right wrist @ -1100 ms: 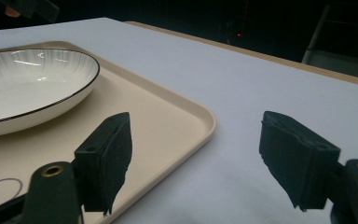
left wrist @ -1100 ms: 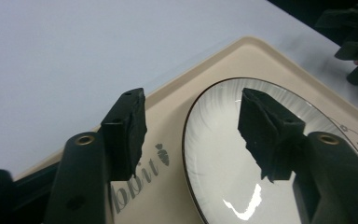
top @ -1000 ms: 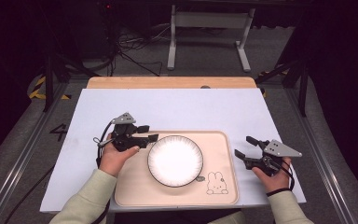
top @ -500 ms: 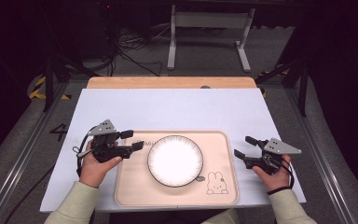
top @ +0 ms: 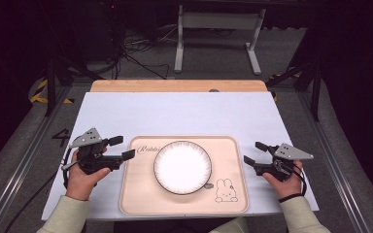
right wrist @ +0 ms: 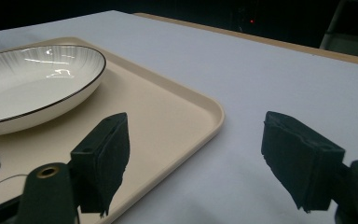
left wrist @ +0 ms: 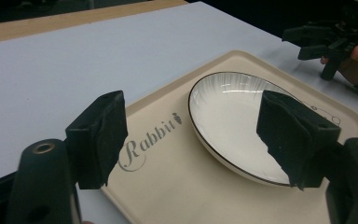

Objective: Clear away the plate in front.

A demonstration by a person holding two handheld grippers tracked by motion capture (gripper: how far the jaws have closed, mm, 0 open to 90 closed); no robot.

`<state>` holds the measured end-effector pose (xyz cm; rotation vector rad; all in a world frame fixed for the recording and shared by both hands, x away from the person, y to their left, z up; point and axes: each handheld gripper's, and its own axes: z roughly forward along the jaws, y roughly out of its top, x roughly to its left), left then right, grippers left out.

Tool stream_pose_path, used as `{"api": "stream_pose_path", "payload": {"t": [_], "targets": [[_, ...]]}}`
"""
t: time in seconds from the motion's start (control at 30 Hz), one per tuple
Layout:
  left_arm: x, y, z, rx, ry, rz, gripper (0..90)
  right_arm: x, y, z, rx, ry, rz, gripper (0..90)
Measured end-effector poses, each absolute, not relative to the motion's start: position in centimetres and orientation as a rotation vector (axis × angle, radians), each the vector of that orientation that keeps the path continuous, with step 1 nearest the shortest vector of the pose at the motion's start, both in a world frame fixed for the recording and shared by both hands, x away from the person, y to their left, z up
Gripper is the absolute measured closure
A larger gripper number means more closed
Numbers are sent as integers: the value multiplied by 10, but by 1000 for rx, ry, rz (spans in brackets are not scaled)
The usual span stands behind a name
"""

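Observation:
A white plate (top: 182, 166) with a thin dark rim sits in the middle of a beige tray (top: 141, 194) printed with "Rabbit" and a small rabbit drawing. My left gripper (top: 122, 147) is open just off the tray's left edge, jaws pointing right toward the plate (left wrist: 233, 116). My right gripper (top: 255, 152) is open just off the tray's right edge, jaws pointing left. In the right gripper view the tray's corner (right wrist: 205, 109) lies between the jaws, with the plate (right wrist: 32, 84) at far left. Neither gripper holds anything.
The tray lies on a pale blue-white mat (top: 184, 114) covering the table, with a wooden strip (top: 175, 86) along the far edge. A metal stand (top: 216, 29) and cables lie on the dark floor beyond. The other gripper (left wrist: 328, 42) shows far off in the left gripper view.
My left gripper has drawn back to the left, from beside the plate's rim to off the tray's left edge. The right gripper has stayed put.

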<state>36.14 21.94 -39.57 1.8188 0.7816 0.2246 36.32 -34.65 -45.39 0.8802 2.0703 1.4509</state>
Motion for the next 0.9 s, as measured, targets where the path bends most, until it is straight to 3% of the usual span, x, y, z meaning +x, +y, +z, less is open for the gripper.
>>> {"api": "stream_pose_path", "payload": {"t": [0.2,0.9], "targets": [[358,230,-403,1798,783,223,180,364,-347,-454,880,2079,1452,242],[349,259,-440,1782,835,204,176,367,-350,-454,913,2080,1493,214]]}}
